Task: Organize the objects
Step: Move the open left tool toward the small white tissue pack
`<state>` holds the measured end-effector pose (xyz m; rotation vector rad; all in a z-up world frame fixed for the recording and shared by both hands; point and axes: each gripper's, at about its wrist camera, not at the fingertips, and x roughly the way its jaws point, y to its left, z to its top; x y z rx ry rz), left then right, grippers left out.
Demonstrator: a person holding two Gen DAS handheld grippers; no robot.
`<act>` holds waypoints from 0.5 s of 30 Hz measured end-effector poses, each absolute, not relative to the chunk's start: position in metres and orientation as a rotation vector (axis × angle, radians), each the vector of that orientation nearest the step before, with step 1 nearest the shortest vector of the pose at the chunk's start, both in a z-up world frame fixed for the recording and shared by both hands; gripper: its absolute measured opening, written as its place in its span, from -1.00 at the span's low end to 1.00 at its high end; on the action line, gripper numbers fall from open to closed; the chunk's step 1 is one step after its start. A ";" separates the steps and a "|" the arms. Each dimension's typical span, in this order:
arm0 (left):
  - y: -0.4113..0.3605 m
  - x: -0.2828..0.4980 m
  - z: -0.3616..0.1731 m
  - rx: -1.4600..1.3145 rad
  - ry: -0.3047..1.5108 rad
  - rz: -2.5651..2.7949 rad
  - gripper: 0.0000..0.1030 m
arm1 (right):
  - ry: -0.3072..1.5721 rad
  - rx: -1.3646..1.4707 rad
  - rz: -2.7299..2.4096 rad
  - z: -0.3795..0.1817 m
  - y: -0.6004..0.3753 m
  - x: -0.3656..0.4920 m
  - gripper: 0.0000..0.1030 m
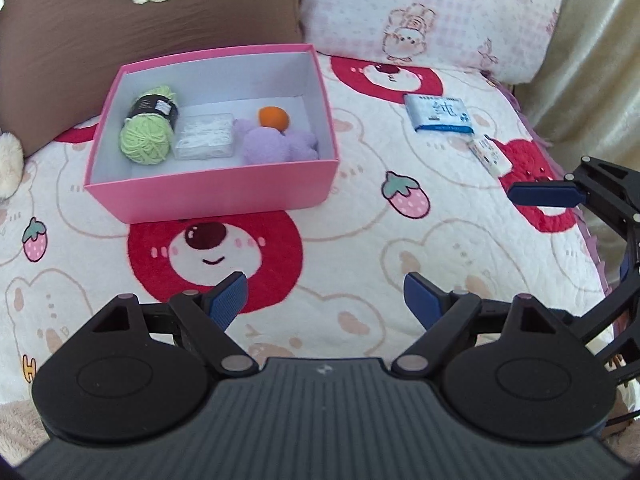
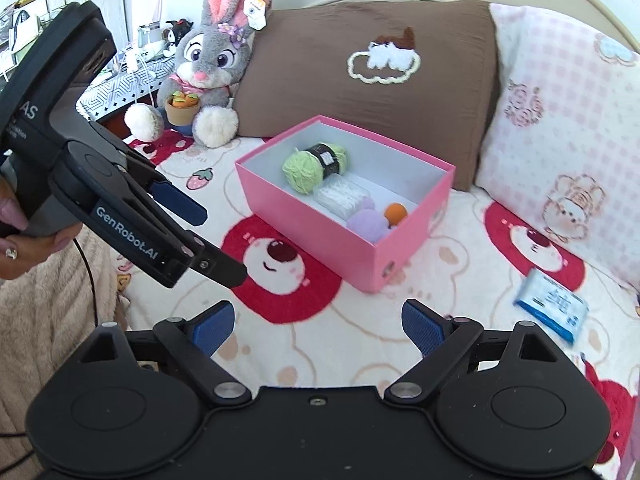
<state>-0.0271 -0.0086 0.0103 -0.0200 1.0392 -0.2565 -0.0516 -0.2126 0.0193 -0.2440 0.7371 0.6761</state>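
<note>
We see the open pink cardboard box (image 1: 208, 196) on the bear-print blanket (image 1: 360, 248) holding green yarn (image 1: 146, 140), a clear plastic case (image 1: 206, 136) and a purple plush (image 1: 272, 144); the blue tissue packet (image 1: 440, 114) lies right. Our left gripper (image 1: 324, 300) and right gripper (image 2: 318, 324) gape empty.

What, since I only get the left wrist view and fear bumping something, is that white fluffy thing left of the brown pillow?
Observer: It is one foot of a grey plush rabbit that sits upright against the brown pillow.
Operator: Is it holding anything that could fall?
Observer: Yes, a small pot of carrots in front of its chest.
Operator: And is the right gripper free?
Observer: The right gripper is open, with nothing between its fingers.
</note>
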 end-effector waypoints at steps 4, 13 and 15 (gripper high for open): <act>-0.025 -0.021 0.005 -0.054 1.072 -0.322 0.65 | 0.748 -0.222 0.648 0.016 -0.233 -0.053 0.81; -0.062 -0.001 -0.006 -0.113 1.087 -0.439 0.65 | 0.742 -0.201 0.549 0.013 -0.277 -0.055 0.81; -0.071 0.005 -0.006 -0.100 1.082 -0.456 0.66 | 0.741 -0.194 0.528 0.012 -0.286 -0.053 0.81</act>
